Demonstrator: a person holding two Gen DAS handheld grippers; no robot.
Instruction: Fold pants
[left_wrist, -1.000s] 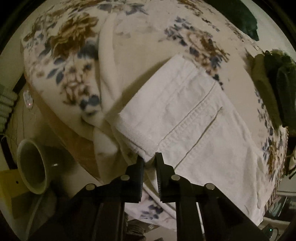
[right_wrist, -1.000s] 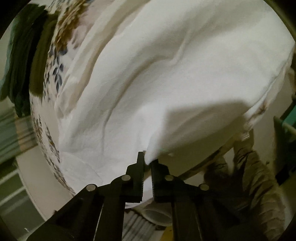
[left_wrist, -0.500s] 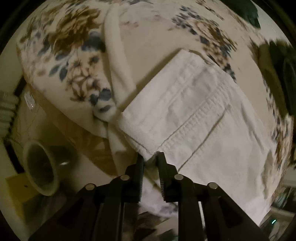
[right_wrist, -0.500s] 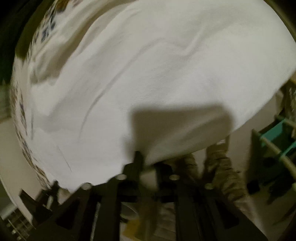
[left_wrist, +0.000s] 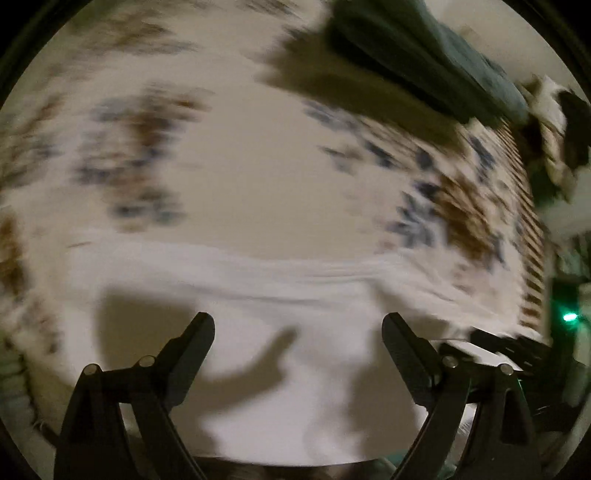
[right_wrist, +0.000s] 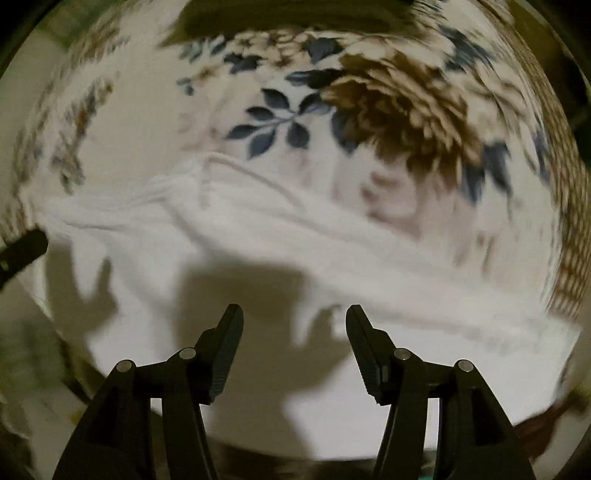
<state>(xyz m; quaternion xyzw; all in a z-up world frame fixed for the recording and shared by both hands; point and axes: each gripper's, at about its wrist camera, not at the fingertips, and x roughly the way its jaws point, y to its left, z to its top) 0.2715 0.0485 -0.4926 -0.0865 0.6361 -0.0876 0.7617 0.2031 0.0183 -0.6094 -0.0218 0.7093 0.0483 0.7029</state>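
White pants (left_wrist: 295, 369) are seen lying folded on a floral-covered bench (left_wrist: 240, 177), released beneath the left gripper (left_wrist: 297, 332) and right gripper (right_wrist: 293, 325), whose empty fingers are opening wide; the loose fold could be snagged or dragged open.

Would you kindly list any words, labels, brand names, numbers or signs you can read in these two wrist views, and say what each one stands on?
None: no readable text shows in either view.
The white pants and the floral blanket carry no lettering, only a flower print.
The green light at the right edge is a blurred glow, not a sign.
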